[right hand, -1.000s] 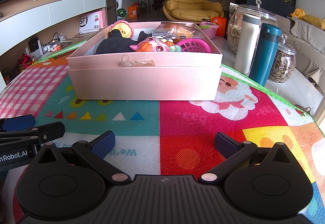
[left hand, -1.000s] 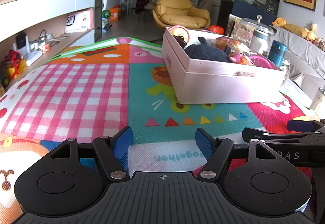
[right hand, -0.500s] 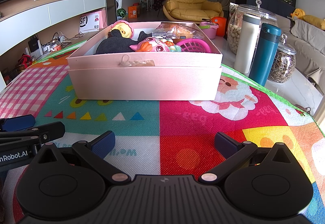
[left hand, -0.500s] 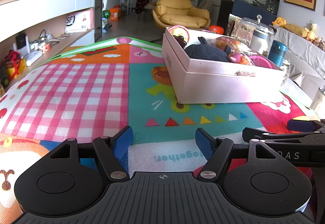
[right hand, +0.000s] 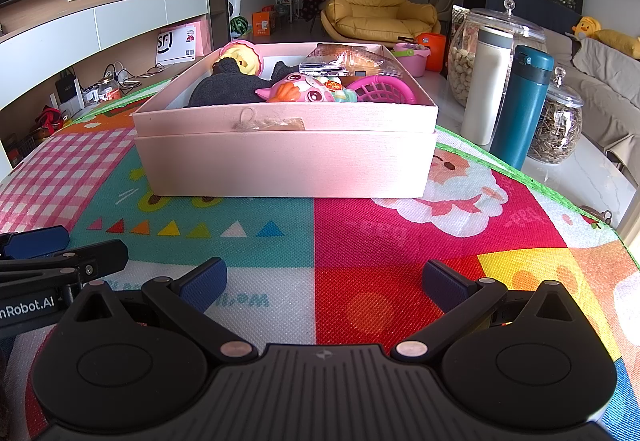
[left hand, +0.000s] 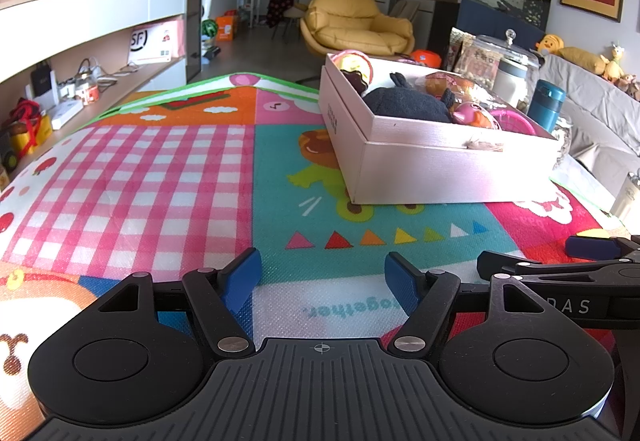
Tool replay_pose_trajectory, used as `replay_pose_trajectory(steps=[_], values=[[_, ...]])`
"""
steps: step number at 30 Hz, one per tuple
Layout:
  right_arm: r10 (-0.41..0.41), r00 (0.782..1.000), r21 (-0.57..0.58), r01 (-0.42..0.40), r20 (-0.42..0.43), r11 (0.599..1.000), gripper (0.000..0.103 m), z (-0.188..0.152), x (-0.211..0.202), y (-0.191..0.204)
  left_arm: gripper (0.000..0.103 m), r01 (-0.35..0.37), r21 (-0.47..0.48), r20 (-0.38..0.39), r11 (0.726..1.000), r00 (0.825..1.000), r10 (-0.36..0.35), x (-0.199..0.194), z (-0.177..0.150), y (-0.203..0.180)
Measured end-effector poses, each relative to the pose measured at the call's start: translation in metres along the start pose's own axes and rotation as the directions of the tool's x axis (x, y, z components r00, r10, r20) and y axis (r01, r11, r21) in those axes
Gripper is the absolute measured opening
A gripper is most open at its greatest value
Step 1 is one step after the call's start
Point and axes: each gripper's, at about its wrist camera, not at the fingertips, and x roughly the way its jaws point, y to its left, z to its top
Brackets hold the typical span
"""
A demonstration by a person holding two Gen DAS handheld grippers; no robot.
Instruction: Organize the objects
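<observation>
A pale pink box (right hand: pixel 286 161) stands on the colourful play mat (right hand: pixel 380 241), ahead of my right gripper; it also shows at the right in the left wrist view (left hand: pixel 448 173). It holds a dark plush toy (right hand: pixel 224 89), a pink owl toy (right hand: pixel 304 91), a pink basket (right hand: pixel 384 89), a yellow-pink toy (right hand: pixel 242 57) and a plastic packet (right hand: pixel 344 59). My left gripper (left hand: pixel 322 275) is open and empty, low over the mat. My right gripper (right hand: pixel 324 281) is open and empty, low over the mat in front of the box. Each gripper shows in the other's view.
Right of the box stand a white flask (right hand: pixel 486 85), a teal flask (right hand: pixel 520 105) and two glass jars (right hand: pixel 558 125) on a white tabletop. A pink bowl (right hand: pixel 410 57) and orange cup (right hand: pixel 432 45) sit behind the box. A shelf unit (left hand: pixel 80 81) runs along the left.
</observation>
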Motion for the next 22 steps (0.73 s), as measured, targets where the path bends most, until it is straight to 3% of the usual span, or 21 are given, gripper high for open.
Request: replay_pose_trajectory(steps=[22], values=[[0.0, 1.0, 0.001, 0.0, 0.0, 1.0, 0.103, -0.0001, -0.0002, -0.0001, 0.075, 0.001, -0.001, 0.0, 1.0, 1.0, -0.001, 0.0, 0.0005, -0.0011]])
